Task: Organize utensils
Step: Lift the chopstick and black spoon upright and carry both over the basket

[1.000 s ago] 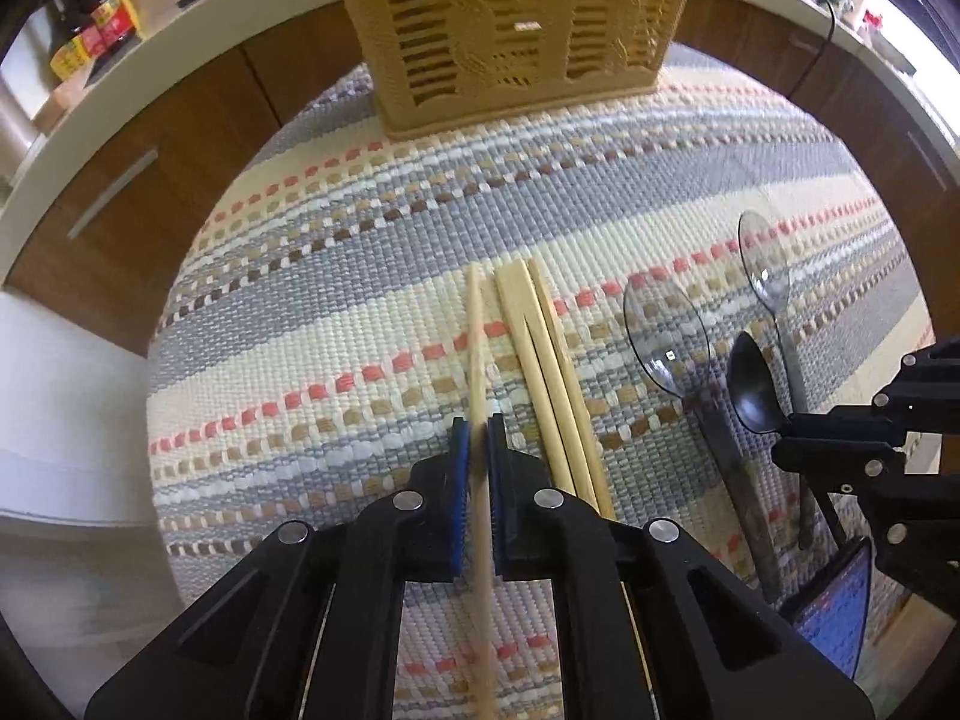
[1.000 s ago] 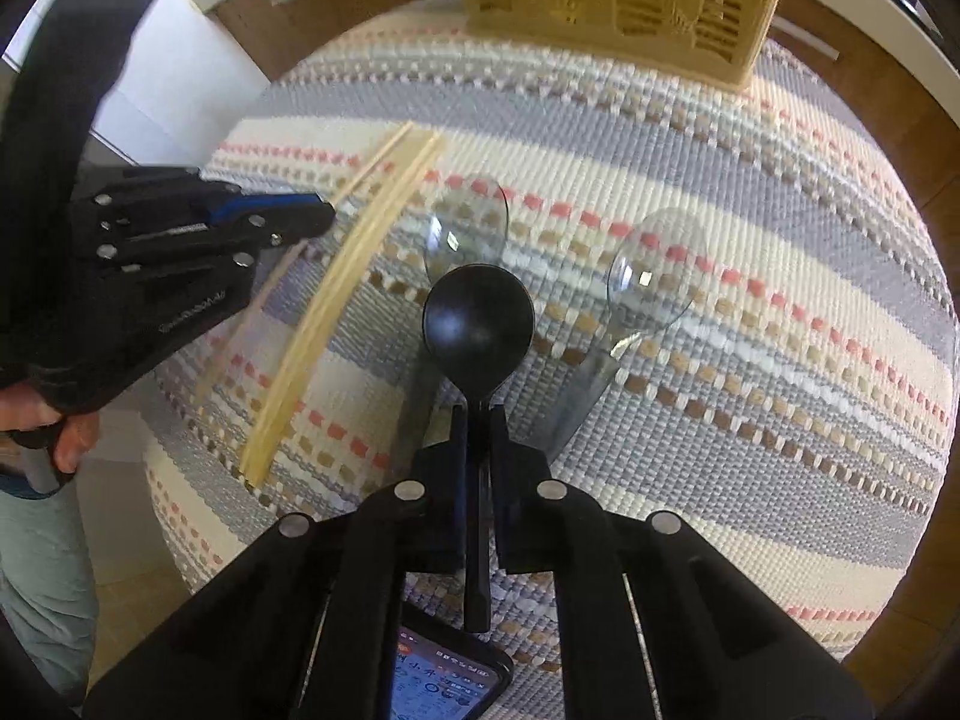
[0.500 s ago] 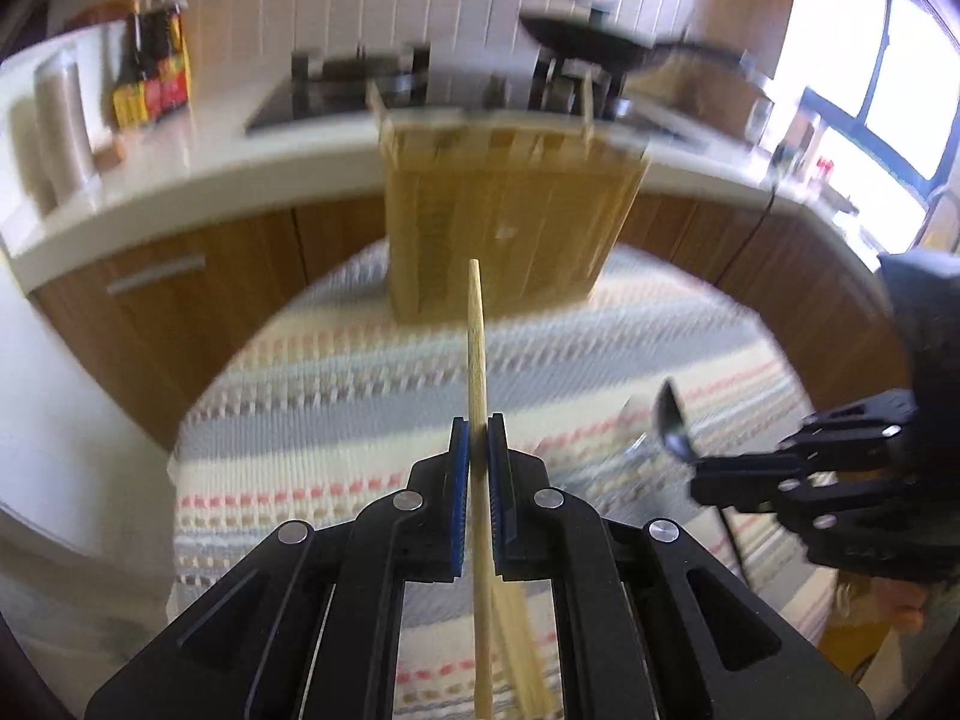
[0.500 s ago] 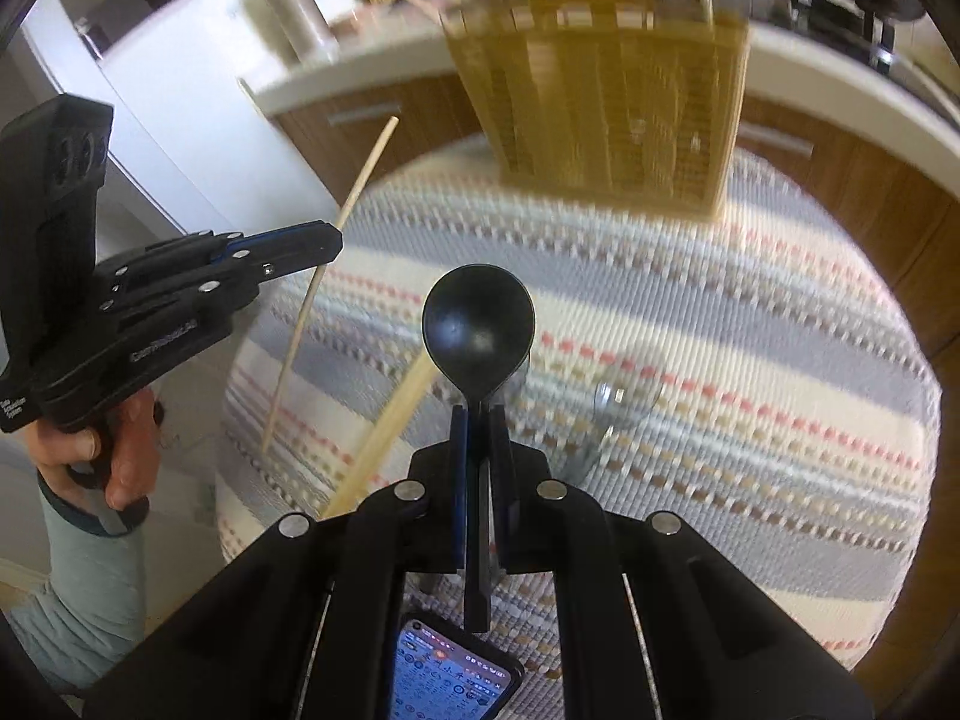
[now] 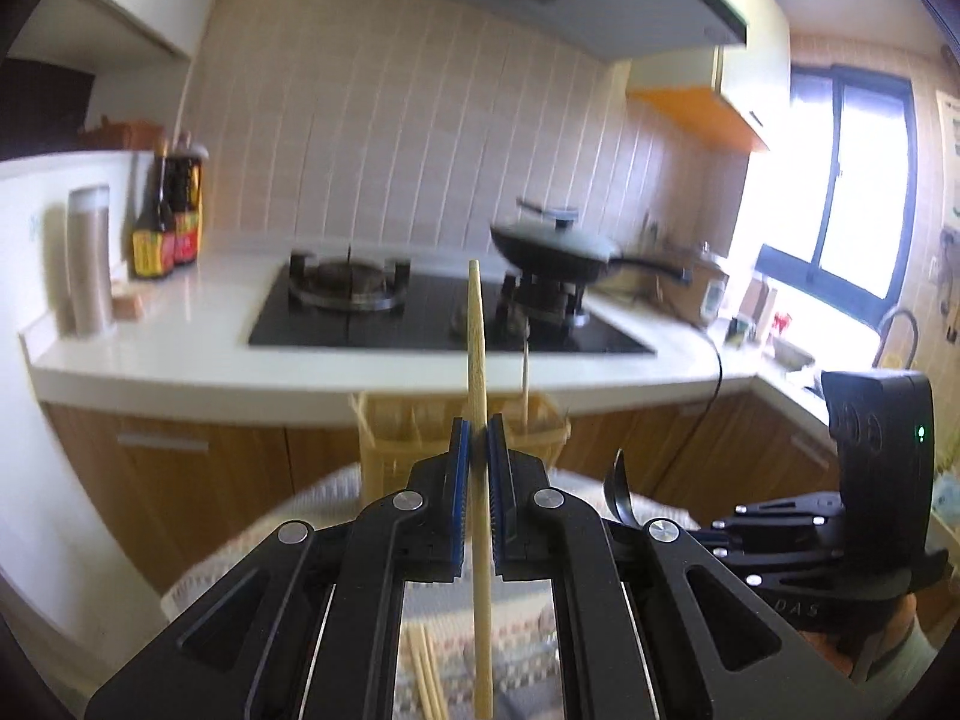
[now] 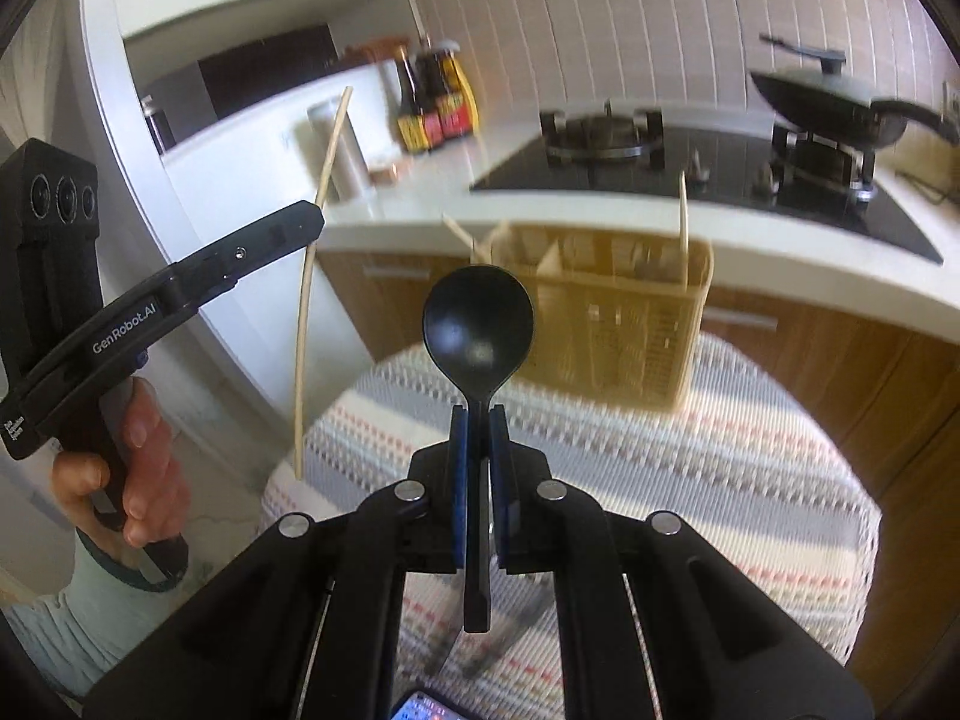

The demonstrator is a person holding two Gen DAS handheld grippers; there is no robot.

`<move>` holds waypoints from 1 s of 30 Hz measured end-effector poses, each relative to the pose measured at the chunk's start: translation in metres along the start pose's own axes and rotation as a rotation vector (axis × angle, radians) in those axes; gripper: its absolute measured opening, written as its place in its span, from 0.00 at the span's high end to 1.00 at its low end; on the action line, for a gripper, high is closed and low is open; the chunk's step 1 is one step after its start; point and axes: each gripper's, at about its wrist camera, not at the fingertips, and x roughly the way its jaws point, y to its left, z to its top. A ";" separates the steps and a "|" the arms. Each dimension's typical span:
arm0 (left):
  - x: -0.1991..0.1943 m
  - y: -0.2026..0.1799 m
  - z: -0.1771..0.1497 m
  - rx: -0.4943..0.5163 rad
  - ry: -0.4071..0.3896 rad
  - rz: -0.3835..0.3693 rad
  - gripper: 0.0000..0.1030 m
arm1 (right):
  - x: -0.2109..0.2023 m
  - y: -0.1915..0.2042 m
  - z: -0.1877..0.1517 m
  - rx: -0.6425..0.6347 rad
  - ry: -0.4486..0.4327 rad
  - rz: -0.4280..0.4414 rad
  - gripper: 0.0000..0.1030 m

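Note:
My left gripper [image 5: 478, 427] is shut on a wooden chopstick [image 5: 476, 336] and holds it upright above the striped mat [image 5: 288, 516]. My right gripper [image 6: 478, 417] is shut on the handle of a black spoon [image 6: 478, 324], bowl up, above the mat [image 6: 690, 480]. The left gripper [image 6: 300, 222] with its chopstick [image 6: 309, 276] shows at the left of the right wrist view. The yellow slatted utensil basket [image 6: 612, 324] stands at the mat's far edge with a chopstick [image 6: 683, 222] upright in it. It is partly hidden behind my left fingers [image 5: 384, 438].
Two more chopsticks [image 5: 427, 672] lie on the mat below my left gripper. A phone [image 6: 420, 708] lies at the near edge. Behind the basket is the kitchen counter [image 5: 180, 354] with a hob, a lidded pan [image 5: 558, 249] and sauce bottles [image 5: 165, 222].
Both grippers have lifted off the mat and tilted up, the left with the chopstick, the right with the black spoon. The views now look at the counter instead of down at the mat.

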 end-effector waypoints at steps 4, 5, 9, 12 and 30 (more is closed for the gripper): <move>0.001 0.001 0.016 -0.013 -0.083 -0.009 0.96 | -0.012 0.002 0.015 -0.020 -0.073 -0.012 0.95; 0.000 0.001 0.020 -0.012 -0.101 -0.010 0.96 | -0.013 0.002 0.020 -0.019 -0.089 -0.007 0.95; 0.004 0.003 0.035 -0.009 -0.197 -0.025 0.96 | -0.024 -0.003 0.045 -0.019 -0.185 -0.019 0.95; 0.015 0.006 0.050 -0.008 -0.238 -0.028 0.96 | -0.028 -0.012 0.063 -0.004 -0.249 -0.030 0.95; 0.119 0.052 0.072 -0.081 -0.281 0.104 0.96 | 0.056 -0.089 0.114 0.062 -0.392 -0.275 0.95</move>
